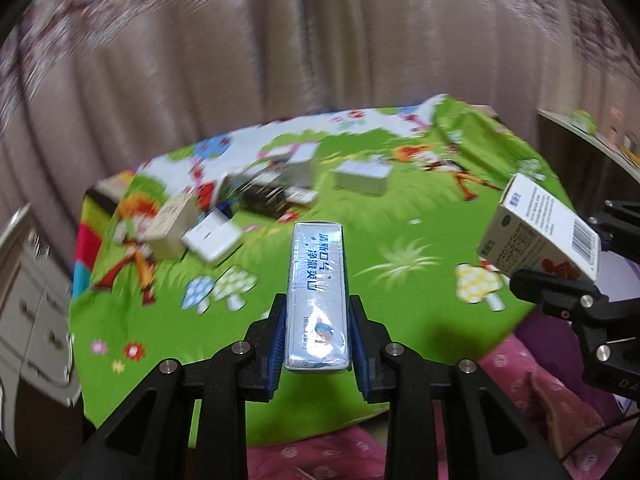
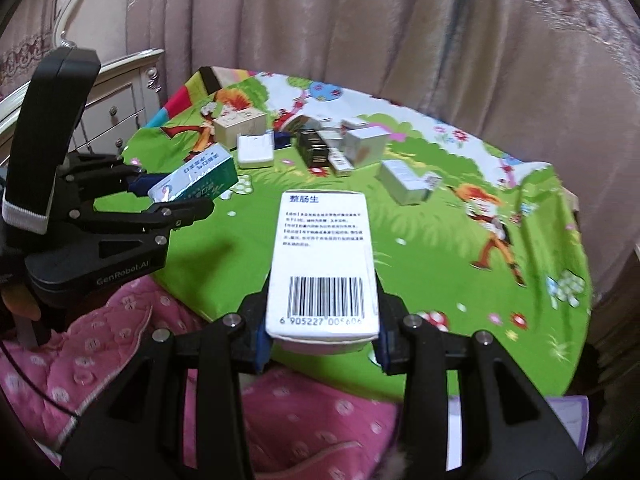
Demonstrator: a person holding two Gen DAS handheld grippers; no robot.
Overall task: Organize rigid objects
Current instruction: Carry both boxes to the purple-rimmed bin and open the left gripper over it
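L gripper (image 1: pixel 316 344) is clamped on a long narrow silver-blue box (image 1: pixel 317 292), blue pads pressing both long sides; the box's long axis runs straight fwd along the fingers, far end pointing at the clutter at the back of the green cartoon-print cloth (image 1: pixel 400 216), printed face up. From the right wrist view the same box shows a green side and sits tilted, raised above the cloth. R gripper (image 2: pixel 322 332) is clenched on a white box w/ barcode (image 2: pixel 324 264), gripped at the barcode end, long axis also fwd, text face up, held off the cloth over its near edge. So 2 boxes in grippers, 1 each. On the cloth's far part: roughly 7–8 small boxes, exact count blurred – a tan carton (image 2: pixel 239 125), a flat white box (image 2: pixel 256 151), a dark pack (image 2: pixel 314 148), a white box lying apart on the right (image 2: pixel 406 182), plus a few white ones bunched together. Pink quilted fabric (image 2: pixel 312 412) lies below the cloth edge
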